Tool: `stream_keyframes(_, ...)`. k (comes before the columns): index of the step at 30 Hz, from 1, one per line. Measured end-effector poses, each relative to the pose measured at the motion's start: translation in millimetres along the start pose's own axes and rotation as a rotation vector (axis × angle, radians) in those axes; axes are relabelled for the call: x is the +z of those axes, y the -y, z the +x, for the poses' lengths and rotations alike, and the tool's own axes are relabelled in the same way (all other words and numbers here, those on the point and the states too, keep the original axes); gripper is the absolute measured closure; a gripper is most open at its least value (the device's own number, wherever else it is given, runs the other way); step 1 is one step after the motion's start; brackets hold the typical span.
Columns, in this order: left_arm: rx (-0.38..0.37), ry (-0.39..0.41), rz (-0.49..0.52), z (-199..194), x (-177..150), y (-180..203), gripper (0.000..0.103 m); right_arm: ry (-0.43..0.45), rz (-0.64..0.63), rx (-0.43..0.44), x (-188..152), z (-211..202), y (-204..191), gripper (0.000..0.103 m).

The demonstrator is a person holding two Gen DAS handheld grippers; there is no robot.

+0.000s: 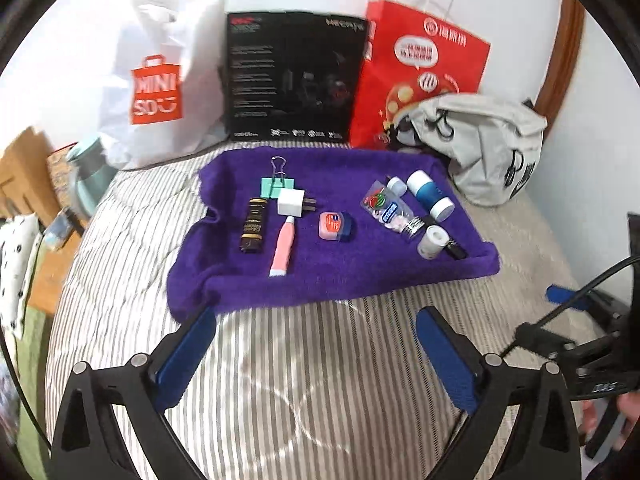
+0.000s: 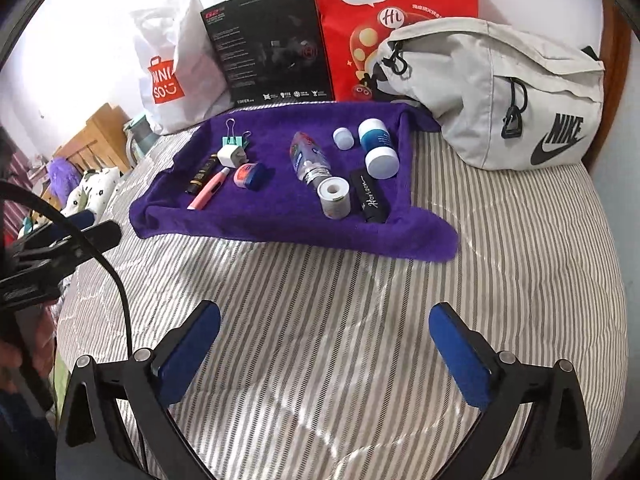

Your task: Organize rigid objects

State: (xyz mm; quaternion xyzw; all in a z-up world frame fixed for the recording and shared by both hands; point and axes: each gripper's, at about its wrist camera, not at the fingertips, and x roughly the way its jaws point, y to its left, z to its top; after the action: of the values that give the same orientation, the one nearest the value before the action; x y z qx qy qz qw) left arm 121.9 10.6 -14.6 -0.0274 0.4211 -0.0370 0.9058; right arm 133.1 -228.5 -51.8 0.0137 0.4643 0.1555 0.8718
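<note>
Behind purple towel (image 2: 280,208): bags (image 2: 500,92), box (image 2: 268,44).

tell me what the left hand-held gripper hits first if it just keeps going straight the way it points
Probably the near edge of the purple towel, after bare striped bedding. The left hand-held gripper is open and empty; beyond that edge, the pink pen-shaped item lies roughly in line, though depth is unclear.
</note>
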Motion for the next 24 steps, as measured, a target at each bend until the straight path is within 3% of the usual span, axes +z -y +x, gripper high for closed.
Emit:
stream_keyframes(13, -0.007, 0.005, -0.031, -30.5, -25.4, 9.0, 0.000, 0.065, 0.085, -0.064, -18.8, -44.6, -6.3, 0.000)
stream_keyframes(24, 0.034, 0.018, -0.013, -40.0, -19.4, 16.3, 0.000, 0.075, 0.109, -0.088, -8.2, -60.1, 2.6, 0.000)
